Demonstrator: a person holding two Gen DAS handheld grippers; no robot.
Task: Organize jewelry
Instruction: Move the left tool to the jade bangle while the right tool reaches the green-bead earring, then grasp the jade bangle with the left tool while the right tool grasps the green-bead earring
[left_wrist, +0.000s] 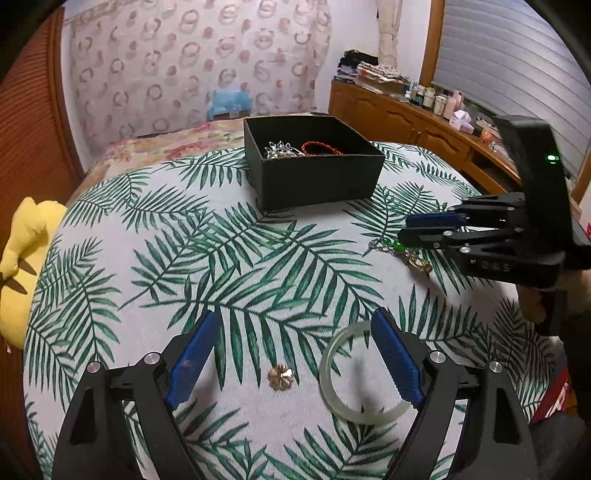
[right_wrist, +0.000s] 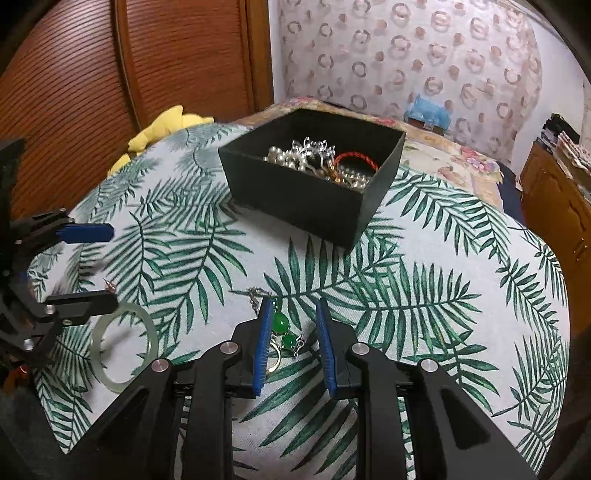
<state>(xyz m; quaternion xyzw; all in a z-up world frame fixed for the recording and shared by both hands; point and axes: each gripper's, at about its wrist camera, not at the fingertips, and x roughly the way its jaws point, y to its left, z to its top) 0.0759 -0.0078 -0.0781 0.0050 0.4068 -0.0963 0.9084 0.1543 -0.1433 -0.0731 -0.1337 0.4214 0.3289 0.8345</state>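
Dim, warm room light; soft shadows beside the black box (left_wrist: 314, 162); fisheye edges bend, perhaps slightly blurred.

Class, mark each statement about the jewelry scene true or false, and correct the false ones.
1. The black box already holds jewelry. True.
2. The jade bangle lies inside the box. False: it lies on the leaf-print cloth.
3. The right gripper has its fingers on either side of the green-bead necklace. True.
4. The left gripper is shut on the small gold flower brooch. False: it is open, and the brooch lies free on the cloth.
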